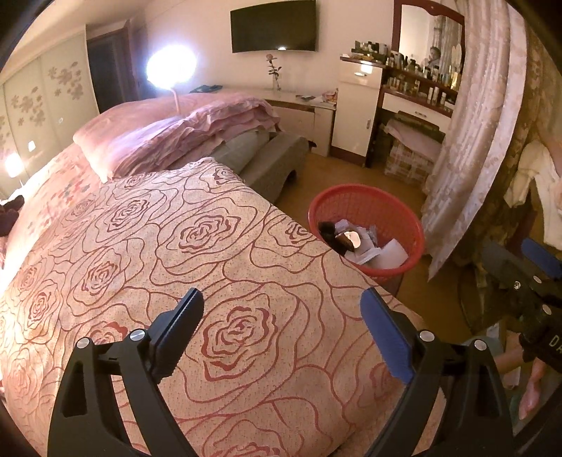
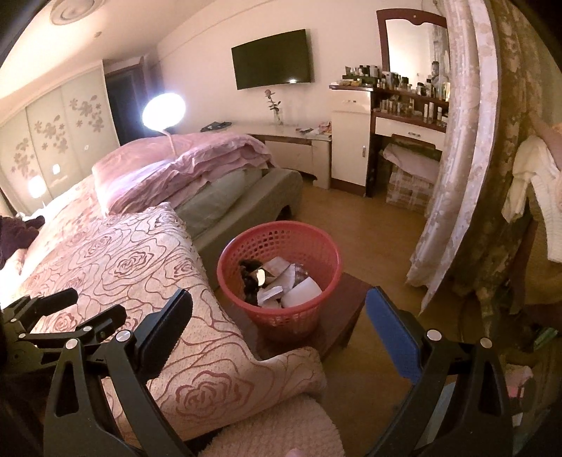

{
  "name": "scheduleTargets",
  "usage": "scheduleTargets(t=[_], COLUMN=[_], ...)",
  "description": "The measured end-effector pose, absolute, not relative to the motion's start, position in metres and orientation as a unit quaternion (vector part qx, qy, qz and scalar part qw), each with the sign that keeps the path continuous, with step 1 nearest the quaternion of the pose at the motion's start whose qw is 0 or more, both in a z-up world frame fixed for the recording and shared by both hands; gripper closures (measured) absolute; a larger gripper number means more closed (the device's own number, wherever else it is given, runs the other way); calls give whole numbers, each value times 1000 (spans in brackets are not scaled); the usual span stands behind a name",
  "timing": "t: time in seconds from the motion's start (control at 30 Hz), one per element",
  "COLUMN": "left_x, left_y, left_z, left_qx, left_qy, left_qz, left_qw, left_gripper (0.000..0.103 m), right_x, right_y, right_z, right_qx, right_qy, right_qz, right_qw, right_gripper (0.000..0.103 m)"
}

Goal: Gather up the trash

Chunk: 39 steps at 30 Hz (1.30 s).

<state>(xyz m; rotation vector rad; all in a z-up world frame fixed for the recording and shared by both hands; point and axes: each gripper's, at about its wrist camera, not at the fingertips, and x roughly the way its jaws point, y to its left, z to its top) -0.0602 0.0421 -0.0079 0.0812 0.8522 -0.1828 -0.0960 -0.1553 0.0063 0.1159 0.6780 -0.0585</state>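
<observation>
A red plastic mesh basket (image 1: 368, 207) (image 2: 281, 239) stands on a low dark wooden stool (image 2: 346, 302) beside the bed. It holds white paper scraps (image 2: 298, 290), a dark item and a shiny piece. My left gripper (image 1: 281, 316) is open and empty above the rose-patterned bedspread (image 1: 140, 246), with the basket beyond its right finger. My right gripper (image 2: 277, 323) is open and empty, just in front of the basket. The left gripper also shows at the left edge of the right wrist view (image 2: 66, 316), and the right gripper at the right edge of the left wrist view (image 1: 527, 281).
A folded pink quilt (image 1: 182, 133) lies on the bed. A lit round lamp (image 1: 172, 65) stands behind it. A dresser with bottles (image 1: 414, 77), a wall TV (image 1: 274, 26) and a floral curtain (image 1: 470, 140) stand at the back and right. Wood floor (image 2: 368, 218) surrounds the stool.
</observation>
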Motion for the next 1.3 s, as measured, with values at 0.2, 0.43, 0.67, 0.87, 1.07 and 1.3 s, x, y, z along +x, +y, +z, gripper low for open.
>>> scheduleTargets(t=[0.2, 0.43, 0.67, 0.87, 1.07, 1.3], left_x=[-58, -58, -58, -58, -58, -58], left_y=[45, 45, 44, 45, 46, 46], left_z=[-11, -11, -12, -14, -16, -16], left_qx=[36, 36, 36, 35, 34, 34], left_qy=[418, 418, 419, 421, 424, 424], left_qz=[-86, -86, -86, -84, -85, -84], left_qw=[904, 904, 903, 903, 901, 901], left_gripper=[15, 15, 14, 12, 12, 11], right_x=[-96, -94, -95, -95, -95, -94], right_y=[-153, -155, -158, -159, -159, -160], right_z=[3, -2, -4, -5, -5, -5], right_qx=[58, 65, 69, 69, 70, 70], right_qy=[336, 343, 344, 346, 346, 346], right_qz=[-27, -27, -28, -26, -27, -26], right_qw=[940, 937, 936, 935, 935, 935], right_gripper=[7, 7, 7, 7, 7, 7])
